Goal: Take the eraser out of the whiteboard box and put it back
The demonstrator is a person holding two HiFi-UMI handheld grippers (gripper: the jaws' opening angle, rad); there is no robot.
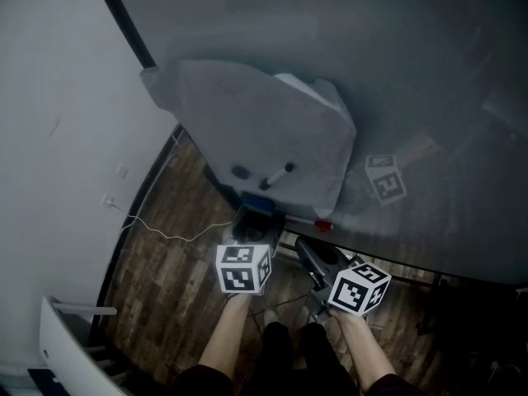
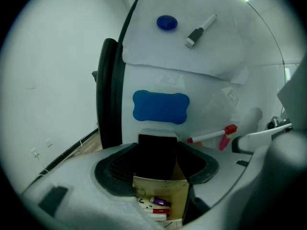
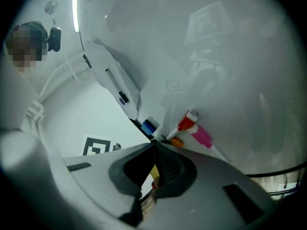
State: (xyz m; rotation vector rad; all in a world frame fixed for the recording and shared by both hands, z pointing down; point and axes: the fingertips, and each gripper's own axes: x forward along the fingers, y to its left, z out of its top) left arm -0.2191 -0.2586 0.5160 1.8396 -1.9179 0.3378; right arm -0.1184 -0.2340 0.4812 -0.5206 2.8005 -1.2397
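Note:
An open cardboard box (image 2: 162,189) with several markers in it sits at the foot of the whiteboard (image 1: 429,81). A black block with a pale top (image 2: 157,150), the eraser as far as I can tell, stands upright at the box's back. My left gripper (image 2: 158,161) is open, one jaw on each side of the block, and neither pad touches it. A blue bone-shaped pad (image 2: 160,107) sticks to the board just above. My right gripper (image 3: 154,145) is shut and empty, pointing at the board's ledge to the right of the left gripper (image 1: 250,223).
A red-capped marker (image 2: 213,134) and a pink one (image 2: 223,142) lie on the ledge. A paper sheet (image 1: 256,130) hangs on the board, with a blue magnet (image 2: 167,22) and a marker (image 2: 200,30) on it. The board's black frame (image 2: 108,90), a wall, a wooden floor (image 1: 165,279) and a cable (image 1: 165,231) lie to the left.

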